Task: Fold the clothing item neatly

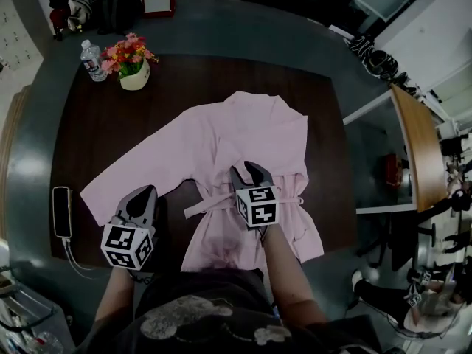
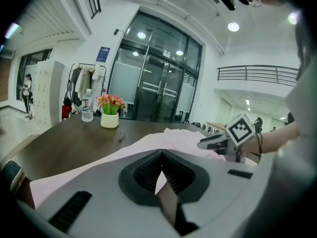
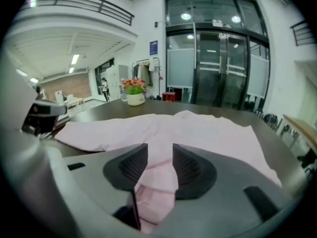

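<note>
A pale pink robe (image 1: 243, 139) lies spread on the dark table (image 1: 103, 131), collar far from me, one sleeve (image 1: 140, 172) stretched to the left. Its belt (image 1: 210, 203) crosses the waist. My right gripper (image 1: 247, 169) rests on the robe's middle, just above the belt. Its jaws stand apart (image 3: 159, 150) with a raised fold of pink cloth (image 3: 157, 177) lying loose between them. My left gripper (image 1: 147, 190) sits at the lower edge of the left sleeve, shut (image 2: 161, 152). A pale sliver shows below its closed pads; whether cloth is pinched I cannot tell.
A white pot of flowers (image 1: 134, 68) and a water bottle (image 1: 91, 59) stand at the table's far left corner. A phone (image 1: 62, 211) with a cable lies at the left edge. A wooden tabletop (image 1: 413, 146) stands off to the right.
</note>
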Motion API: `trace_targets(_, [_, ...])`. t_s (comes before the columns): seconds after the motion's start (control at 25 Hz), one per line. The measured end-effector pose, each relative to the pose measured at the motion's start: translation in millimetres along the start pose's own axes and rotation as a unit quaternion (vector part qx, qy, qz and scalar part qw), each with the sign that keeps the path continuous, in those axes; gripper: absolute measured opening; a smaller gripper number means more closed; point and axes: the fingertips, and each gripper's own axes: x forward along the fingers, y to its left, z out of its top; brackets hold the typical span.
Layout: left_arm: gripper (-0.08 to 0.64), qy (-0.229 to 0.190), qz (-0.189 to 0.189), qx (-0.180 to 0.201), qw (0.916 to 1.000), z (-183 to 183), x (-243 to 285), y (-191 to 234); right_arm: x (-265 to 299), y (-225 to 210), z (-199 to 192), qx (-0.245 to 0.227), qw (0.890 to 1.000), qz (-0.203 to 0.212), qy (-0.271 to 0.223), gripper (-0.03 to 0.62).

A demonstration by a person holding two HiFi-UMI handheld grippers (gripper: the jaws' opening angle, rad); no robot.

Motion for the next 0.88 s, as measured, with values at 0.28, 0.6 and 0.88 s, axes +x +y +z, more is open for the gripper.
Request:
trace_targets(0.28, [0.009,0.01,0.007,-0.014,0.9998,-7.8,2.6,13.6,60.5,-28.8,-16.5,0.136,0.987,0.042,0.079,0.143])
trace_targets(0.6, [0.009,0.01,0.015,-0.026,0.9995,-7.6,9.7,28.3,60.8,15.9,11.5,0.129,0.983,0.118,0.058,0.078])
trace_targets(0.88, [0.009,0.016,0.017,-0.031,0.9993,-12.7,9.2,31.1,40.8,64.6,51.1,0.101,0.974,0.201,-0.012,0.08])
